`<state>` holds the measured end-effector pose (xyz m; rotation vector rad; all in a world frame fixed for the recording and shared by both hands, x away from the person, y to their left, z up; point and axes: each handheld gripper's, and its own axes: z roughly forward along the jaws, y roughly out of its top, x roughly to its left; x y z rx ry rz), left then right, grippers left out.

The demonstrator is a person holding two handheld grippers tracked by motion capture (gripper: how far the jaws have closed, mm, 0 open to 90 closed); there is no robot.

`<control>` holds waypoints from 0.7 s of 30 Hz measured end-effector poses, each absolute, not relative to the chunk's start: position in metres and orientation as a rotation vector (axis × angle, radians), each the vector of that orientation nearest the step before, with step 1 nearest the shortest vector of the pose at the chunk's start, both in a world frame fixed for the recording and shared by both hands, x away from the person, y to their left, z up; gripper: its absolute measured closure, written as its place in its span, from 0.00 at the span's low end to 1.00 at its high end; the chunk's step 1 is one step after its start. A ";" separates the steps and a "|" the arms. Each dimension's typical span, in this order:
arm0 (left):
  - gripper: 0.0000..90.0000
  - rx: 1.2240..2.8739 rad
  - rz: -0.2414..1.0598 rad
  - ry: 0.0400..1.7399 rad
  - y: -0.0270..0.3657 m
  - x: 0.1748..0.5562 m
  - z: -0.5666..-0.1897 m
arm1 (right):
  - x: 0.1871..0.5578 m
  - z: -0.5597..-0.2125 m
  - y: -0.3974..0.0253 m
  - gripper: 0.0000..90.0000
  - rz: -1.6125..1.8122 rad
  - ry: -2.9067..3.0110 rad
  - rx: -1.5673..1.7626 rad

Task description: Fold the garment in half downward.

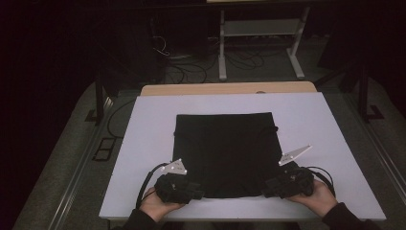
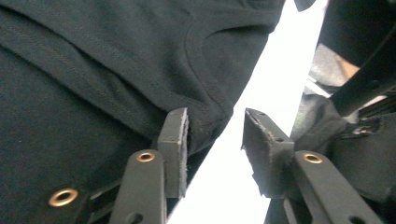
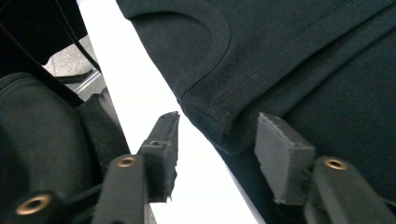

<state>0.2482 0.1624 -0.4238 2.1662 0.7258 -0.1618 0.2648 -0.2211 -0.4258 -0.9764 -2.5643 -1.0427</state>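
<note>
At near table edge, left gripper [image 1: 195,190] and right gripper [image 1: 268,188], fingers open, straddling black shirt [image 1: 225,153] corners

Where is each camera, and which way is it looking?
High view: sits above the person's side, looking forward and down at the white table and black garment; both hands and forearms show, holding the left claw and right claw.
Left gripper view: rides the left claw, looking along its open jaws at the garment's near corner.
Right gripper view: rides the right claw, jaws open around the garment's edge.
Shared: all views show the black garment on the white table.
</note>
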 end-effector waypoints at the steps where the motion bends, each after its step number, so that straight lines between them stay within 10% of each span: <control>1: 0.62 2.162 -0.162 0.723 0.163 0.248 -0.423 | 0.265 -0.425 -0.221 0.50 -1.043 -2.567 -0.979; 15: 0.22 2.068 0.002 0.852 0.186 0.250 -0.405 | 0.273 -0.405 -0.230 0.01 -1.148 -2.632 -1.091; 21: 0.00 2.029 -0.002 0.923 0.197 0.254 -0.402 | 0.280 -0.398 -0.233 0.00 -1.190 -2.630 -1.100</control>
